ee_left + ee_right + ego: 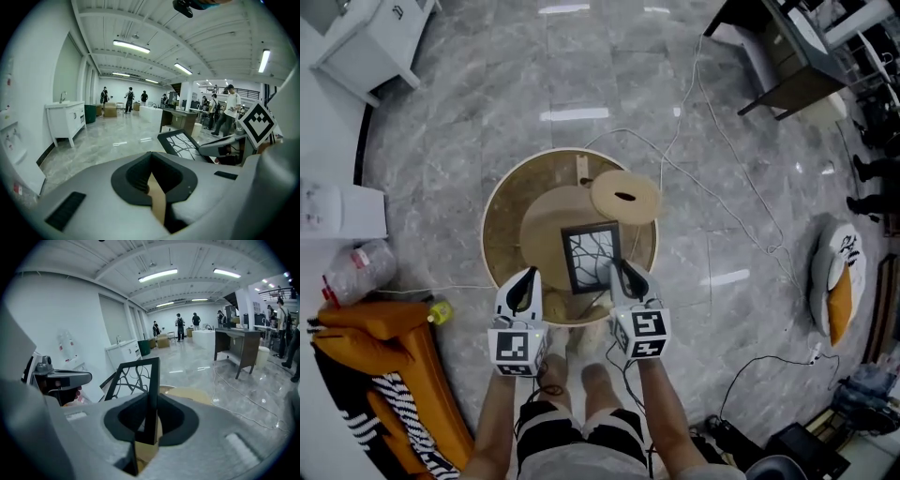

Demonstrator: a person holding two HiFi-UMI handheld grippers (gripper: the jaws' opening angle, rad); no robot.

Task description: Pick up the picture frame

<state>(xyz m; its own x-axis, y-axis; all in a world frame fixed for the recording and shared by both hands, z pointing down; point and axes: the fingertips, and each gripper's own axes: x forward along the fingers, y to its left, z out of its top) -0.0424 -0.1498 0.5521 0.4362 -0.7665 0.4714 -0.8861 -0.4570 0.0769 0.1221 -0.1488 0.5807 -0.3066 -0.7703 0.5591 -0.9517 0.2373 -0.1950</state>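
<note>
The picture frame (592, 255) is black with a white branch pattern, and it hangs tilted above the round wooden table (500, 208). My right gripper (621, 272) is shut on the frame's right edge. In the right gripper view the frame (135, 377) stands on edge between the jaws of the right gripper (150, 423). My left gripper (525, 283) hovers left of the frame, apart from it, with its jaws together and nothing held. From the left gripper (153, 177) the frame (182, 142) shows ahead to the right.
A round tan disc with a slot (625, 195) lies on the table's far right, and a larger tan disc (549, 217) lies under the frame. An orange bag (386, 349) sits at left, a cushion (836, 283) at right, and cables (741, 192) cross the floor. People stand far off.
</note>
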